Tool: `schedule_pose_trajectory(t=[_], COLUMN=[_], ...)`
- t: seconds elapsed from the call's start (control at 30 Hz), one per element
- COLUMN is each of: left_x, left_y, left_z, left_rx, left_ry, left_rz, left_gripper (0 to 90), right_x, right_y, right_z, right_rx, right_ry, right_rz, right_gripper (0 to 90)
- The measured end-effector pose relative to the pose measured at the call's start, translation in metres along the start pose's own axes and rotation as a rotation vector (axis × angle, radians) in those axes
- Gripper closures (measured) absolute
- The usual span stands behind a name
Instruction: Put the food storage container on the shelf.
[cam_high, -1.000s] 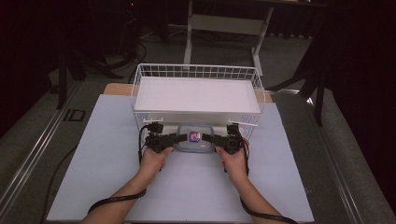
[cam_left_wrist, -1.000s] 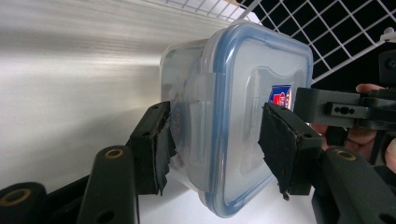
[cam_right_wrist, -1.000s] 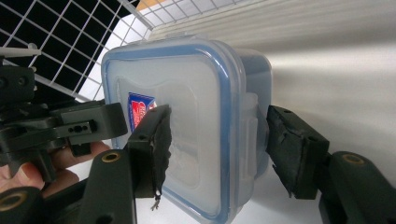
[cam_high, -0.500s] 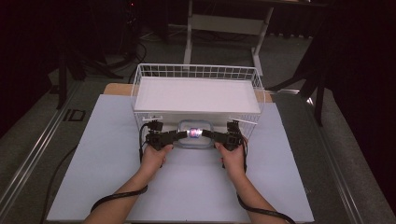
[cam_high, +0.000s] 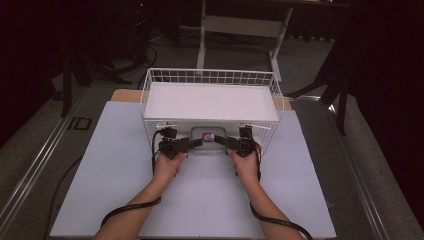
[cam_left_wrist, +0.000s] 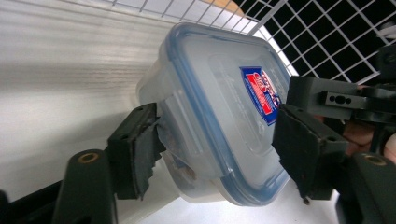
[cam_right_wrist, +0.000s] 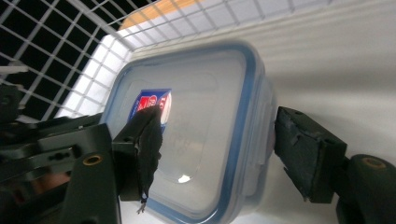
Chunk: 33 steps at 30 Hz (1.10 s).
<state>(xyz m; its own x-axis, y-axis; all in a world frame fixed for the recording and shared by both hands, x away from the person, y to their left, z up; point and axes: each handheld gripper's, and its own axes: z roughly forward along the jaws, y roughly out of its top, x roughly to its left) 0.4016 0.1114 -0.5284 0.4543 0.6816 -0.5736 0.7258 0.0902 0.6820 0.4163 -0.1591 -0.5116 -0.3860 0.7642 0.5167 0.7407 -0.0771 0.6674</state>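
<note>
A clear plastic container with a blue-rimmed lid and a red and blue label lies on the white table, close against the front wall of the wire basket. My left gripper reaches it from the left and my right gripper from the right. In the left gripper view the container sits between the jaws of the left gripper, which have just been opening. In the right gripper view the right gripper straddles the container; its jaws have just been opening, and one pad stands off the side.
The white wire basket has a flat white floor with nothing on it. Cables trail from both grippers across the table toward the near edge. Dark stands and a desk frame lie beyond the table.
The container and both grippers sit slightly nearer the basket's front wall than a second ago. The hands have barely shifted otherwise.
</note>
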Motion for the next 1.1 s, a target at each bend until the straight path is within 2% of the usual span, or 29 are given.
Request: schedule_pose_trajectory(t=[0.03,0.1,0.17,0.27,0.3,0.33,0.4,0.53,0.63,0.7,0.73,0.83,0.87,0.9,0.97,1.03,1.1], left_x=[0.000,-0.002,-0.005,-0.008,-0.010,-0.011,-0.011,-0.013,-0.018,-0.022,-0.026,-0.036,-0.040,-0.044,-0.049,-0.054,-0.055], left_y=[0.001,0.002,0.004,0.004,0.002,0.001,-0.001,-0.006,-0.010,-0.015,-0.018,-0.026,-0.029,-0.034,-0.040,-0.047,-0.055], left_z=[0.000,-0.001,0.000,-0.001,-0.001,-0.002,-0.005,-0.016,-0.024,-0.028,-0.033,-0.044,-0.048,-0.053,-0.062,-0.070,-0.076], left_rx=[0.002,-0.002,-0.002,0.002,-0.009,-0.013,-0.017,-0.048,-0.039,-0.037,-0.037,-0.041,-0.039,-0.039,-0.032,-0.034,-0.032], left_ry=[0.006,0.036,0.061,0.076,0.081,0.088,0.095,0.105,0.114,0.112,0.122,0.139,0.145,0.146,0.127,0.121,0.088], left_rz=[0.005,0.042,0.050,0.073,0.075,0.078,0.089,0.080,0.135,0.149,0.185,0.258,0.288,0.325,0.370,0.413,0.436], left_gripper=[31.9,31.4,31.5,31.5,31.6,31.7,32.0,32.1,32.1,32.1,32.1,31.9,31.8,29.3,17.2,16.7,10.2], right_x=[-0.001,-0.001,-0.002,-0.001,-0.001,0.000,0.000,0.002,0.006,0.010,0.012,0.026,0.029,0.034,0.043,0.047,0.051], right_y=[0.000,0.000,0.000,-0.001,-0.002,-0.004,-0.007,-0.015,-0.023,-0.028,-0.031,-0.042,-0.044,-0.048,-0.055,-0.059,-0.060], right_z=[0.001,0.000,-0.001,-0.006,-0.007,-0.010,-0.013,-0.020,-0.031,-0.036,-0.039,-0.048,-0.049,-0.050,-0.050,-0.047,-0.041], right_rx=[-0.003,-0.002,-0.004,-0.016,-0.031,-0.016,-0.032,-0.044,-0.049,-0.051,-0.052,-0.077,-0.074,-0.069,-0.055,-0.044,-0.022], right_ry=[0.000,-0.012,-0.009,0.002,-0.005,0.008,0.002,-0.015,-0.037,-0.042,-0.042,-0.079,-0.077,-0.070,-0.079,-0.086,-0.085], right_rz=[-0.010,-0.006,0.002,0.041,0.019,0.017,0.012,-0.037,-0.077,-0.101,-0.119,-0.196,-0.214,-0.234,-0.286,-0.313,-0.321], right_gripper=[33.9,33.9,33.9,33.9,33.9,33.9,34.0,35.9,39.0,42.6,44.4,58.9,67.7,76.6,89.5,90.0,90.0])
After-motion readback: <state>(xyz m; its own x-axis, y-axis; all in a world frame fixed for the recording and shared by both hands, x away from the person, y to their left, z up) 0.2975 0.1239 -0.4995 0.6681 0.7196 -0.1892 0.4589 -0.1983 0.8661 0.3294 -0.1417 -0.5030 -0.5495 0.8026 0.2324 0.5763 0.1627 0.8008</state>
